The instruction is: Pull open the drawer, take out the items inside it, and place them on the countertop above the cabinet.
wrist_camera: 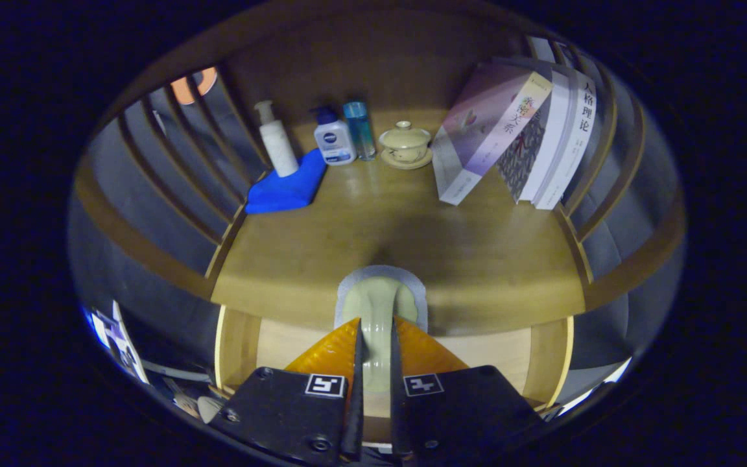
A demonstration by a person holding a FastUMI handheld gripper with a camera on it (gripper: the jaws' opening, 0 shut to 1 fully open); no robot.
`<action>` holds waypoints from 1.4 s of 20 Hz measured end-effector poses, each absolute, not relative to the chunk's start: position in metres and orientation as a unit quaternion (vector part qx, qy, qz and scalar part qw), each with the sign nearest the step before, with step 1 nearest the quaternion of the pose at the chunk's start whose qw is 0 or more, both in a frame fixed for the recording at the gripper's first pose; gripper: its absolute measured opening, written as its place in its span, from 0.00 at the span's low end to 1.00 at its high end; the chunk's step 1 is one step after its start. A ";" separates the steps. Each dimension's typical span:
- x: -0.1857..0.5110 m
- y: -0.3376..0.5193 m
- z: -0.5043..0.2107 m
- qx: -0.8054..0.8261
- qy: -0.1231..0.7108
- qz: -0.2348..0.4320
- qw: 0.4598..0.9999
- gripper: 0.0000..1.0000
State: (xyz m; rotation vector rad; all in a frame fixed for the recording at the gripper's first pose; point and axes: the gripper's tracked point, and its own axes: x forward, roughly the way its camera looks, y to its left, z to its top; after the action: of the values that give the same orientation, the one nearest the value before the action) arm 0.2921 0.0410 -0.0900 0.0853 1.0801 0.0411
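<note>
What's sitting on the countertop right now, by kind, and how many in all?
Bottles: 3, white pump, blue-capped pump, clear blue
Books: 3, leaning
Lidded cup on saucer: 1
Blue cloth: 1
Total: 8
Not counted: the pale green item pinched in the gripper.

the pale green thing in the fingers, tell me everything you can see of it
The pale green item looks like a flat, glossy pouch or moulded piece with a silvery-grey border around its rounded far end. A raised ridge runs down its middle toward the camera. It is held narrow-end back between the two fingers of the gripper, which press on it from both sides. Its rounded end reaches over the front edge of the wooden countertop; whether it rests there or hangs just above cannot be told.
</note>
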 end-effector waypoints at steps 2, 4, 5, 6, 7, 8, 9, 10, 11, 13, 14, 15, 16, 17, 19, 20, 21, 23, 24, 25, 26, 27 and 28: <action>0.312 0.037 -0.093 0.032 0.512 0.012 0.858 0.20; 0.326 0.040 -0.095 0.035 0.514 0.009 0.857 0.20; 0.331 0.041 -0.098 0.039 0.515 0.009 0.856 0.20; 0.337 0.043 -0.100 0.041 0.515 0.007 0.856 0.20; 0.341 0.043 -0.104 0.038 0.516 0.007 0.856 0.20; 0.344 0.044 -0.108 0.040 0.518 0.008 0.854 0.20; 0.346 0.046 -0.111 0.044 0.519 0.007 0.854 0.20; 0.350 0.046 -0.113 0.049 0.515 0.008 0.856 0.20; 0.351 0.046 -0.114 0.052 0.512 0.007 0.857 0.20; 0.353 0.045 -0.114 0.066 0.505 0.005 0.861 0.20; 0.354 0.049 -0.114 0.074 0.502 0.017 0.862 0.22; 0.351 0.050 -0.112 0.085 0.499 0.027 0.862 0.25; 0.349 0.053 -0.110 0.094 0.488 0.033 0.867 0.27; 0.353 0.048 -0.107 0.095 0.475 0.024 0.874 0.33; 0.354 0.043 -0.094 0.101 0.441 0.019 0.892 0.46; 0.350 0.044 -0.088 0.100 0.428 0.025 0.898 0.52; 0.344 0.046 -0.082 0.097 0.418 0.031 0.903 0.58; 0.335 0.050 -0.064 0.080 0.383 0.041 0.919 0.71; 0.329 0.053 -0.055 0.068 0.364 0.044 0.928 0.77; 0.320 0.057 -0.047 0.063 0.347 0.045 0.935 0.77; 0.310 0.064 -0.038 0.067 0.332 0.049 0.939 0.77; 0.301 0.074 -0.030 0.071 0.318 0.054 0.944 0.79; 0.292 0.081 -0.025 0.069 0.302 0.062 0.949 0.82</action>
State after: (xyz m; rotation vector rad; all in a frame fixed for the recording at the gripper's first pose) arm 0.2920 0.0813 -0.0250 0.1413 0.6155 0.1258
